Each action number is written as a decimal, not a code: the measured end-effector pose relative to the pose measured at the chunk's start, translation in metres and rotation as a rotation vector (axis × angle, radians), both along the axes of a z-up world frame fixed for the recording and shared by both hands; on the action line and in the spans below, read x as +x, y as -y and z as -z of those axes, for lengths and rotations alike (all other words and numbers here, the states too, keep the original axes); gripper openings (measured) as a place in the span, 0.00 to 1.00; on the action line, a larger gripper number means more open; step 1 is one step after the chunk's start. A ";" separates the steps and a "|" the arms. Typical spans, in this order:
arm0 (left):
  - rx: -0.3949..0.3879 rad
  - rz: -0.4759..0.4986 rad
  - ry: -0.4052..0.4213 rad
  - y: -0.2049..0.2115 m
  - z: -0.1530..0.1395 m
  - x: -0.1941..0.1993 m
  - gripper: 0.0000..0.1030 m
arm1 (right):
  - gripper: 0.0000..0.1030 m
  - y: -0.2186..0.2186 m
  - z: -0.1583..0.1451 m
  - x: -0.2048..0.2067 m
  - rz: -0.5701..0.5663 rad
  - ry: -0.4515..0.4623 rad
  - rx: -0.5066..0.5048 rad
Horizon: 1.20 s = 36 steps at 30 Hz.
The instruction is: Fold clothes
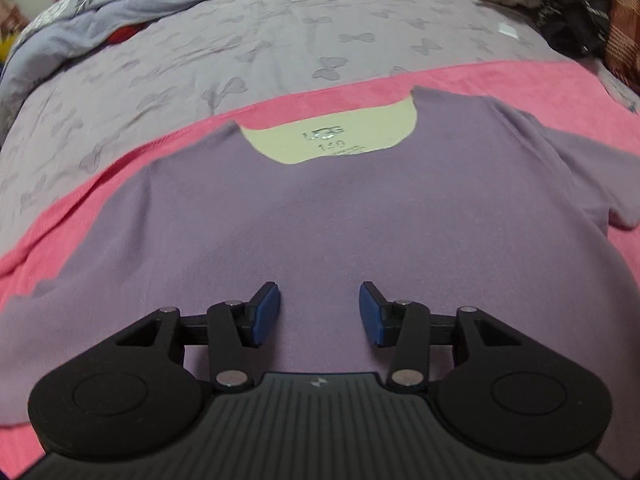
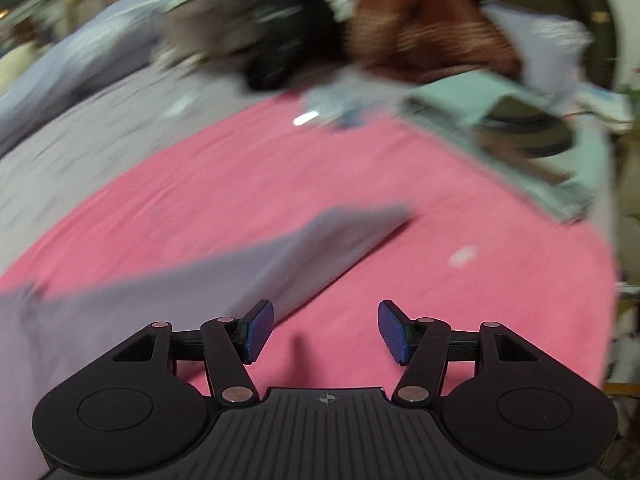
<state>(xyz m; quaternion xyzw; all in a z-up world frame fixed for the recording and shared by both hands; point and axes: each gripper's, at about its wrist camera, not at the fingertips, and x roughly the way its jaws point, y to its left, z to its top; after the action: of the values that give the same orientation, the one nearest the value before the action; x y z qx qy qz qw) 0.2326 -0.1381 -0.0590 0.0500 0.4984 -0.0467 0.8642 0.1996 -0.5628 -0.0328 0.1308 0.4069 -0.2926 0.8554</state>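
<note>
A lilac T-shirt (image 1: 320, 220) lies flat on a pink blanket (image 1: 360, 92), neck away from me, with a cream inner neck patch (image 1: 332, 138) showing printed size marks. My left gripper (image 1: 319, 314) hovers open over the shirt's lower middle, nothing between its blue pads (image 1: 266, 314). In the blurred right wrist view, the shirt's sleeve (image 2: 320, 248) stretches out over the pink blanket (image 2: 440, 300). My right gripper (image 2: 326, 332) stands open just right of the sleeve, over bare blanket, holding nothing.
A lavender bedsheet with bow prints (image 1: 240, 48) covers the bed beyond the blanket. A bluish quilt (image 1: 80, 20) bunches at the far left. Dark and plaid clothes (image 1: 592, 12) pile at the far right. Mint-green folded items (image 2: 500, 128) lie near the blanket's far right edge.
</note>
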 end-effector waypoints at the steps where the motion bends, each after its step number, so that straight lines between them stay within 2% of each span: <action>1: -0.005 -0.009 -0.004 -0.001 0.000 0.001 0.51 | 0.59 0.006 -0.002 0.007 0.018 0.018 -0.013; 4: 0.012 -0.019 0.002 0.002 0.001 0.000 0.51 | 0.78 0.011 0.006 0.039 0.050 0.023 -0.021; 6: 0.026 -0.029 0.006 0.005 0.001 -0.001 0.52 | 0.70 0.019 0.022 0.042 0.103 -0.032 0.018; 8: 0.023 -0.055 0.006 0.005 0.001 -0.002 0.52 | 0.08 0.027 0.039 0.042 0.159 -0.094 0.063; 9: 0.021 -0.066 0.007 0.005 0.001 -0.002 0.52 | 0.10 0.031 0.047 0.043 0.187 -0.124 0.086; 12: 0.019 -0.091 0.007 0.006 0.001 -0.004 0.53 | 0.07 0.043 0.046 0.015 0.230 -0.097 0.122; 14: 0.020 -0.103 -0.008 0.006 -0.001 -0.003 0.53 | 0.07 0.057 0.036 -0.006 0.307 -0.044 0.148; 18: -0.007 -0.136 -0.047 0.001 -0.010 -0.007 0.55 | 0.04 0.076 0.008 -0.025 0.366 0.044 0.145; 21: -0.031 -0.159 -0.044 -0.007 -0.019 -0.021 0.56 | 0.03 0.080 -0.015 -0.016 0.303 0.112 0.173; 22: -0.042 -0.165 -0.040 -0.010 -0.022 -0.027 0.56 | 0.05 0.080 -0.020 -0.014 0.269 0.130 0.192; 24: -0.064 -0.170 -0.033 -0.014 -0.026 -0.038 0.56 | 0.14 0.084 -0.017 -0.017 0.232 0.169 0.279; 26: -0.091 -0.156 -0.033 -0.012 -0.028 -0.046 0.56 | 0.28 0.087 -0.008 -0.026 0.220 0.197 0.370; 29: -0.123 -0.116 -0.040 -0.005 -0.028 -0.055 0.56 | 0.28 0.084 0.017 -0.048 0.261 0.178 0.449; 32: -0.106 -0.091 -0.057 0.006 -0.020 -0.060 0.56 | 0.30 0.081 0.040 -0.060 0.310 0.139 0.483; 36: -0.072 -0.078 -0.066 0.016 -0.012 -0.064 0.64 | 0.29 0.088 0.056 -0.054 0.373 0.188 0.498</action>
<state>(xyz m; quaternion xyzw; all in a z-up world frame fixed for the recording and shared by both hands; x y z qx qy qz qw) 0.1691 -0.1544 -0.0475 -0.0021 0.5264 -0.0325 0.8496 0.1454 -0.6512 -0.0888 0.4349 0.3540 -0.3224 0.7626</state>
